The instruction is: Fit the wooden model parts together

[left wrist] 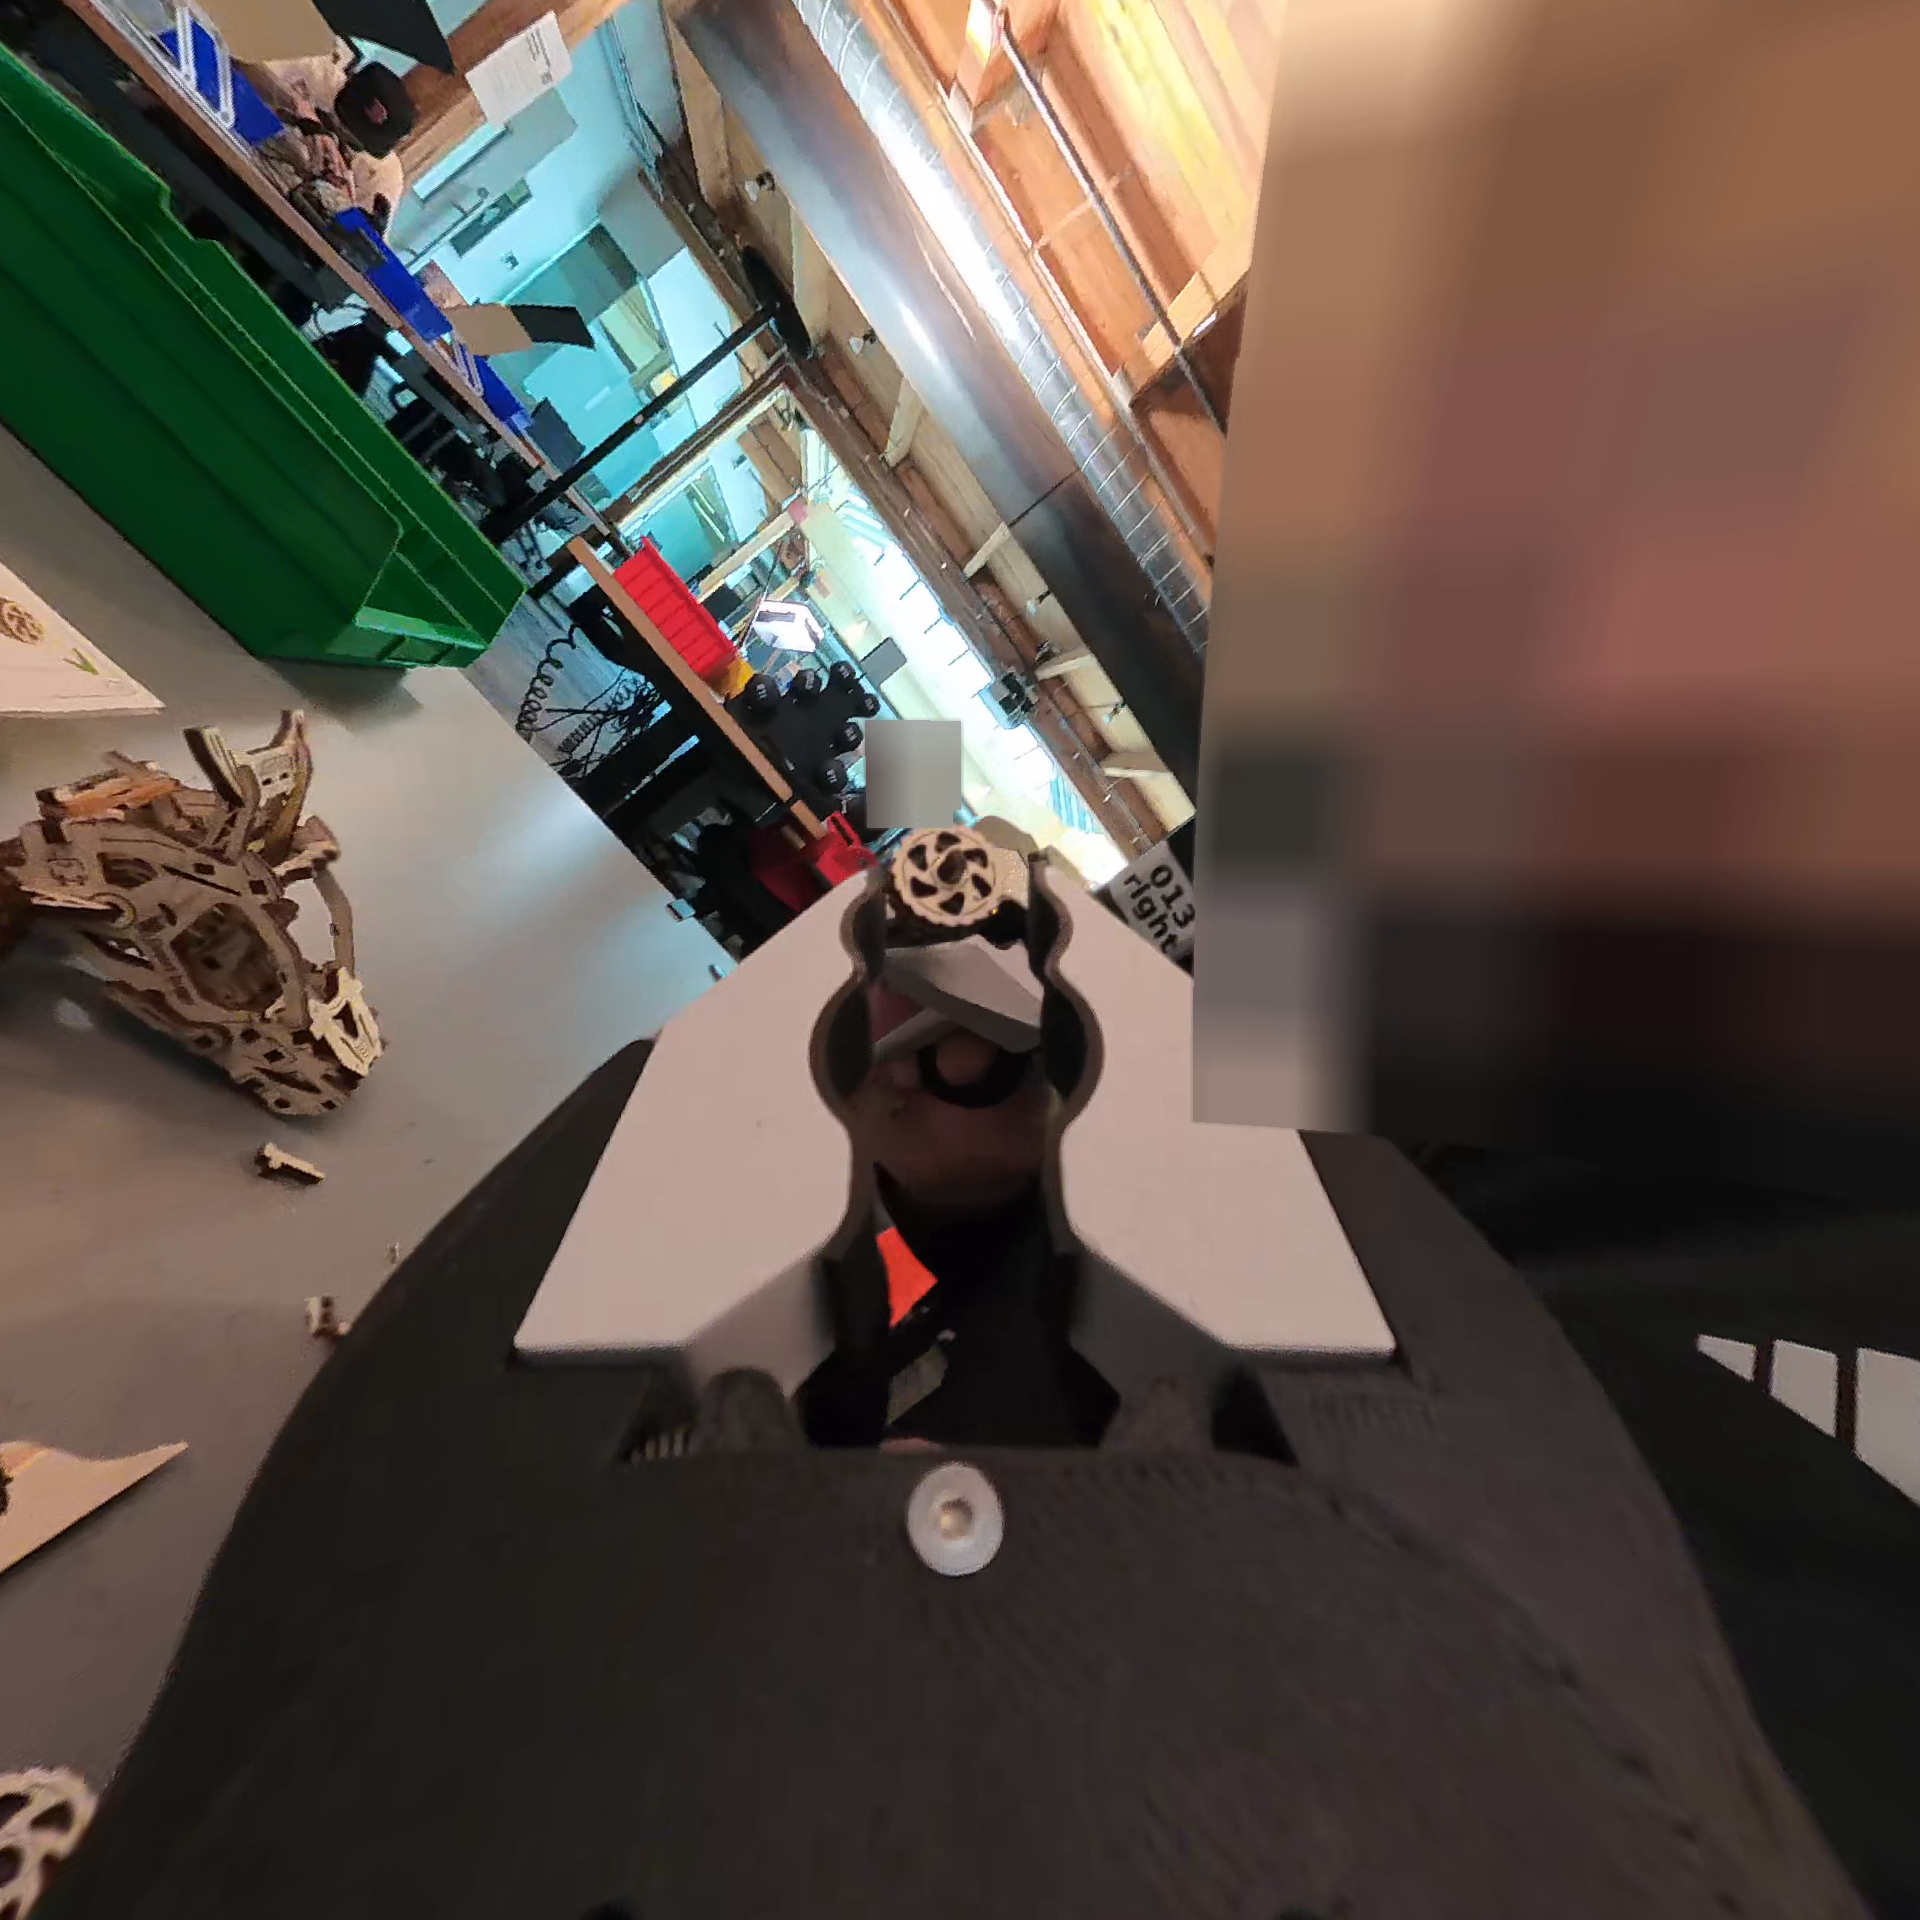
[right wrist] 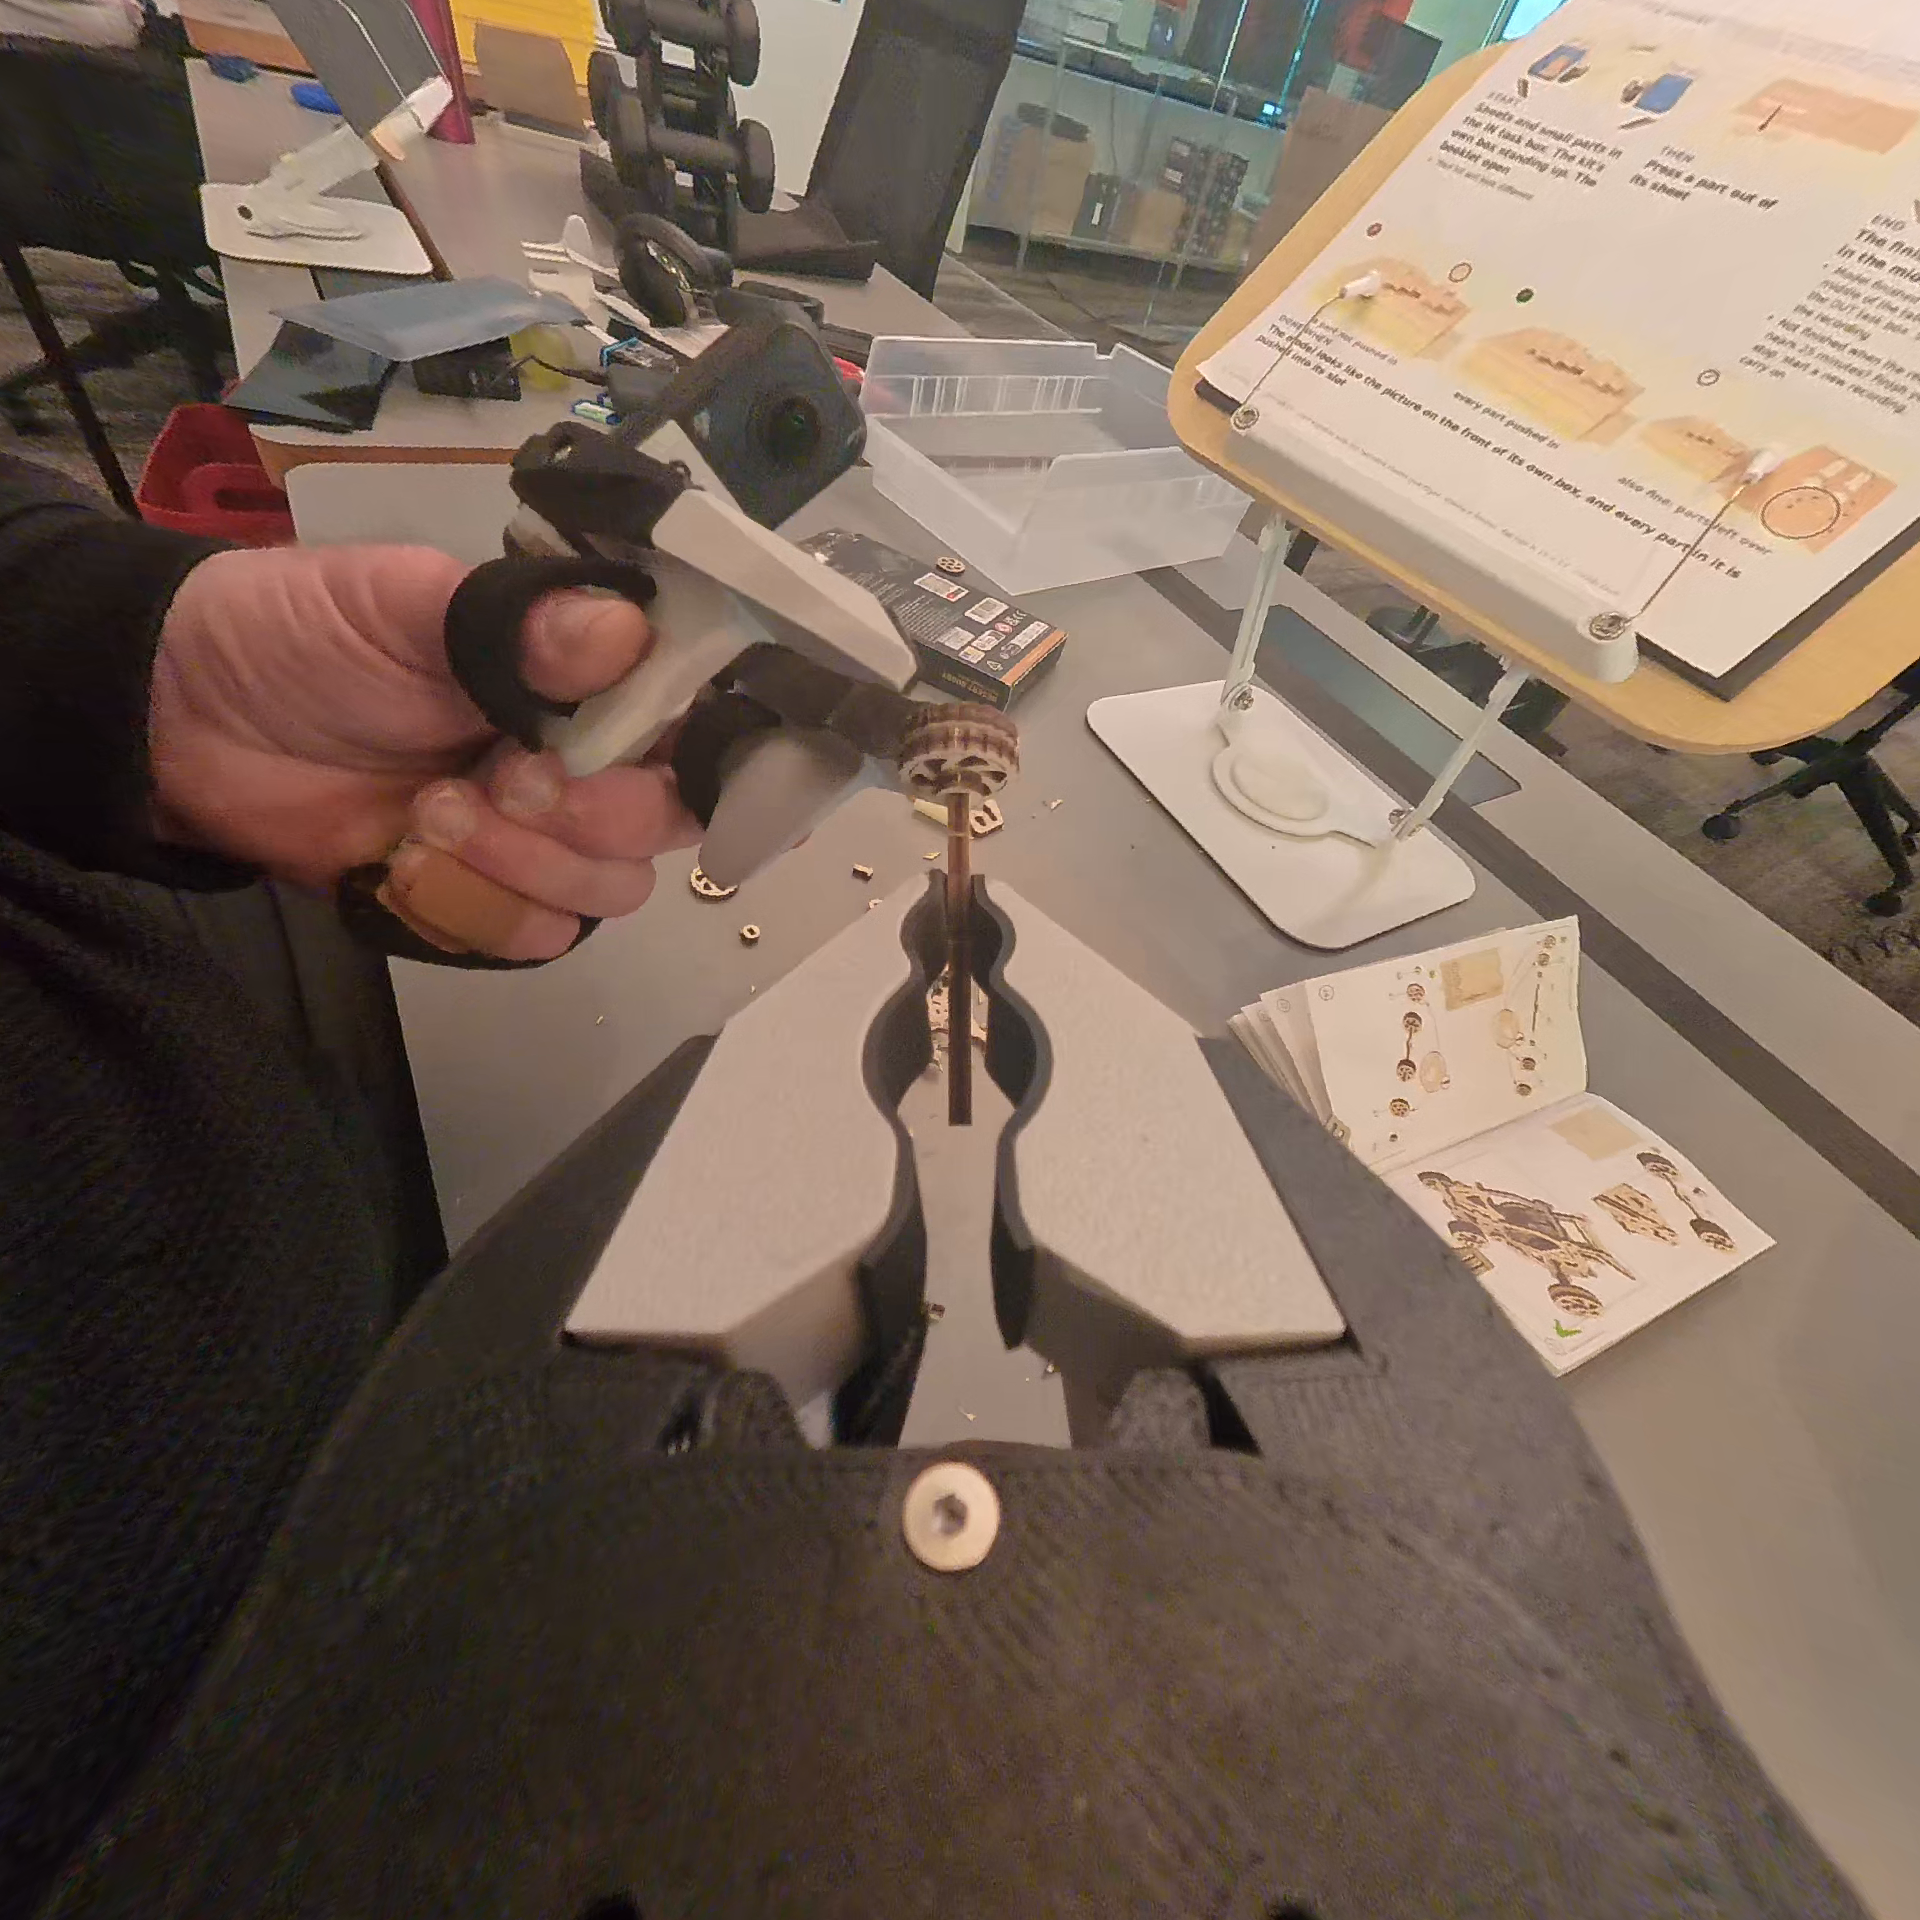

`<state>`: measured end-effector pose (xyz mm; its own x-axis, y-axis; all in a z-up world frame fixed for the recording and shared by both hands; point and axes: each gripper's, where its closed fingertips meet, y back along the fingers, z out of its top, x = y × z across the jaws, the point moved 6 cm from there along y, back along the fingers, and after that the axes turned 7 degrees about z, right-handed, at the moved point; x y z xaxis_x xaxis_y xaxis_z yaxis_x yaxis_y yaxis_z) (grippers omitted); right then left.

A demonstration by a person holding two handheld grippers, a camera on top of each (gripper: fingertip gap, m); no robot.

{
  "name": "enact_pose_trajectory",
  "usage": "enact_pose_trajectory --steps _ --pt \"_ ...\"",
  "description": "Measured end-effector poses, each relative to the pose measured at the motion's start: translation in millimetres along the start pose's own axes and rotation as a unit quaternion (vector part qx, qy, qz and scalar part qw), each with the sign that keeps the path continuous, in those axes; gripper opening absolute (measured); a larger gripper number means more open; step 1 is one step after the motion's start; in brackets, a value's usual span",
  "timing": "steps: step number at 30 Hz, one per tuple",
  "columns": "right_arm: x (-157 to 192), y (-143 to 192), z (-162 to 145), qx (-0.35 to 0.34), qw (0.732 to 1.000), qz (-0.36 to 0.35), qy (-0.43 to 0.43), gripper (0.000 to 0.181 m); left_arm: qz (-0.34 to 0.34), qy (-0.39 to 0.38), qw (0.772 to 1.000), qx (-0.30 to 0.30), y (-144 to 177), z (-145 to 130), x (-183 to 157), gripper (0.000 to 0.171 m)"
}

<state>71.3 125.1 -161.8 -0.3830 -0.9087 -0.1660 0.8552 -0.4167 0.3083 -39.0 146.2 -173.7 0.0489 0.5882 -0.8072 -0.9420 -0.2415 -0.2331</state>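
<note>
Grey table (right wrist: pixel 1195 665): booklet (right wrist: pixel 1496 1132), wood scraps (right wrist: pixel 862 871).

Matt grey plastic fingers (right wrist: pixel 790 1122), laser-cut wooden wheel (right wrist: pixel 956 750), smooth grey table (right wrist: pixel 1195 862).

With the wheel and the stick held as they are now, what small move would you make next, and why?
Probably push the wheel further down the stick. The left gripper clamps the wheel, the right gripper clamps the stick, and the stick's end already meets the wheel's hub, in line.
</note>
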Motion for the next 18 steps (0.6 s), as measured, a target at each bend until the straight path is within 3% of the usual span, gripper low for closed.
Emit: enact_pose_trajectory --steps 3,18 --pt "0.4 -0.1 0.6 -0.002 1.000 0.002 0.000 0.000 0.012 -0.022 0.999 0.019 -3.0 -1.3 -0.3 0.020" --pt "0.2 -0.1 1.0 -0.002 1.000 0.003 -0.003 0.000 -0.010 0.029 1.000 -0.004 -3.8 -3.3 1.3 0.020"
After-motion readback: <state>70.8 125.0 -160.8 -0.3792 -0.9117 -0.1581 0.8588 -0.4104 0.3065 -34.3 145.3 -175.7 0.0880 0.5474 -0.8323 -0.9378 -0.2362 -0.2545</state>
